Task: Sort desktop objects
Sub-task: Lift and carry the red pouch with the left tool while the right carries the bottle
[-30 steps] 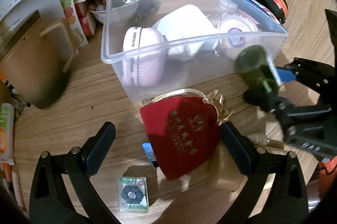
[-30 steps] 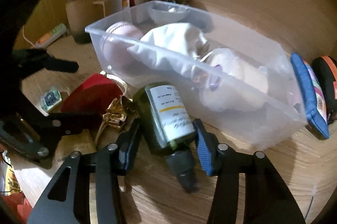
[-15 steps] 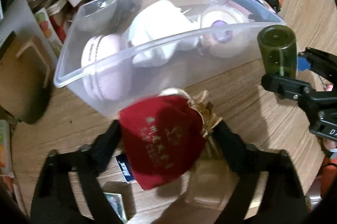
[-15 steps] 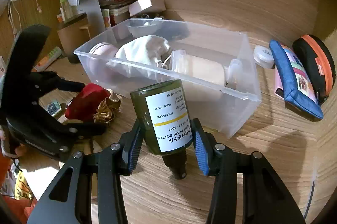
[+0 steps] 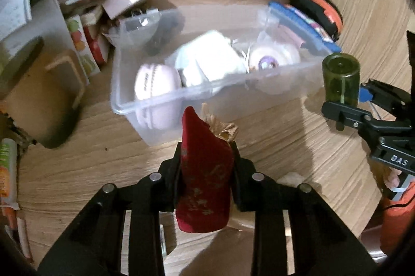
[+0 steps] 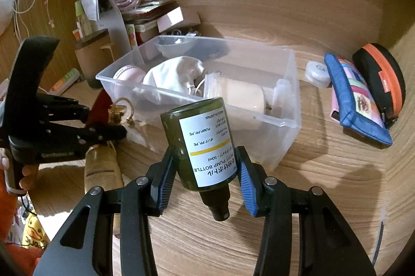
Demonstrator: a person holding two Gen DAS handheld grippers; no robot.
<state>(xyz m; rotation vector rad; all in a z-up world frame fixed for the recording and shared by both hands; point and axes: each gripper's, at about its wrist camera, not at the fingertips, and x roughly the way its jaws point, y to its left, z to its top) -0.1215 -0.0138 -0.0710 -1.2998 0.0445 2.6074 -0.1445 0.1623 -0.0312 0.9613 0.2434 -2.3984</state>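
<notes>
My left gripper point(image 5: 206, 161) is shut on a red pouch point(image 5: 205, 180) with a gold tassel point(image 5: 220, 126) and holds it above the desk, just in front of the clear plastic bin point(image 5: 166, 99). My right gripper point(image 6: 205, 172) is shut on a dark green pump bottle point(image 6: 202, 143), held upside down above the desk near the bin's point(image 6: 285, 136) front right corner. The bottle point(image 5: 341, 80) and right gripper also show at the right of the left wrist view. The bin holds a pink round case point(image 5: 155, 84), a white cloth bag point(image 6: 173, 78) and a wrapped roll point(image 6: 238, 99).
A blue pouch point(image 6: 355, 99), an orange-black case point(image 6: 381, 78) and a small white tub point(image 6: 317, 73) lie right of the bin. A brown cup point(image 5: 44, 99), boxes and papers point(image 5: 85, 16) crowd the back left. A tan bottle point(image 6: 103, 167) lies on the desk under the left gripper.
My left gripper has closed on the red pouch and lifted it off the desk. My right gripper has raised the green bottle higher, level with the bin's rim.
</notes>
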